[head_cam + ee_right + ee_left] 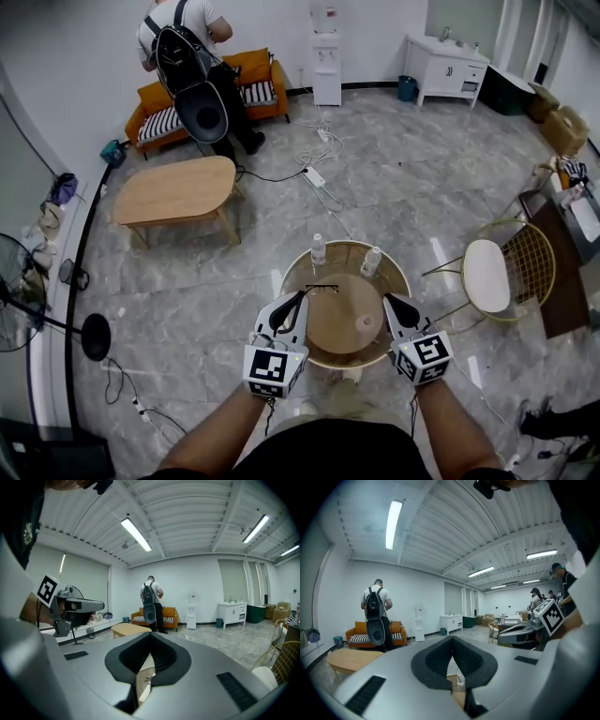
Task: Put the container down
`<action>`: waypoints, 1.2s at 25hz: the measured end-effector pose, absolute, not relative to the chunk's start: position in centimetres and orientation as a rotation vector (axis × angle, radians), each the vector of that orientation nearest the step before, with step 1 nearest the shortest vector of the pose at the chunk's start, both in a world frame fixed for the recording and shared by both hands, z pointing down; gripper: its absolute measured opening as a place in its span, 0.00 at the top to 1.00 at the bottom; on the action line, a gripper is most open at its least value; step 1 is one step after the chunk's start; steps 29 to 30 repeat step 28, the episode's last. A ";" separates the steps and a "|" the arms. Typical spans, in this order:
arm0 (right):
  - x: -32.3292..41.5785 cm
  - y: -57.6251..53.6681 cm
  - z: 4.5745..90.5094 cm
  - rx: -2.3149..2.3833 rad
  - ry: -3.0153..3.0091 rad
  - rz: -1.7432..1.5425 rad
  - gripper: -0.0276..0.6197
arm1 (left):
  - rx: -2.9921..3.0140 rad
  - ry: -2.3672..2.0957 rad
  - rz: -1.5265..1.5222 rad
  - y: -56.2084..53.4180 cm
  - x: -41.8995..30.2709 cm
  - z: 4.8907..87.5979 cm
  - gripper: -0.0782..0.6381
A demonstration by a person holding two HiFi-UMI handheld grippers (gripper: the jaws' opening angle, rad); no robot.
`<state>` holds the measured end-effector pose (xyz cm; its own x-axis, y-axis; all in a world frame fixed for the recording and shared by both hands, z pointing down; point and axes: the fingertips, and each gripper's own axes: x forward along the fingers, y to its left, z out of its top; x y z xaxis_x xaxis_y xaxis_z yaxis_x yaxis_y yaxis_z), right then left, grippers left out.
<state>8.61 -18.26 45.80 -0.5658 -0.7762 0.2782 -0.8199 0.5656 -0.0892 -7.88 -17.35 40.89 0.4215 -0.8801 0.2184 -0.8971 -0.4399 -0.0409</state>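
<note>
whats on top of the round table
On the table: two bottles at the far edge, a small pale container, a thin dark item I can't identify. The left gripper and right gripper cover parts of the near edge.

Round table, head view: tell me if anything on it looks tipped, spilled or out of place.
Nothing stands out. The left bottle and right bottle stand upright at the round table's far rim, and the small container looks upright near the right gripper. No spill shows.

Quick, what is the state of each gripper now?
Left gripper: jaws closed, holding nothing.
Right gripper: jaws closed, holding nothing.
</note>
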 end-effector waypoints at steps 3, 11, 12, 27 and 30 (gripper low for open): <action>8.7 -17.4 44.0 1.343 -2.609 0.268 0.94 | 2.618 -1.616 0.309 -16.7 -7.2 39.9 0.87; 7.1 -14.9 40.3 1.360 -2.617 0.196 0.94 | 2.669 -1.599 0.278 -14.7 -7.8 37.1 0.87; 7.0 -14.5 40.0 1.361 -2.618 0.192 0.94 | 2.672 -1.602 0.273 -14.4 -8.0 36.8 0.87; 6.2 -9.8 37.8 1.376 -2.622 0.166 0.94 | 2.705 -1.592 0.236 -10.4 -8.0 35.0 0.87; 6.1 -9.5 37.8 1.376 -2.621 0.169 0.94 | 2.707 -1.586 0.238 -10.0 -8.0 34.9 0.87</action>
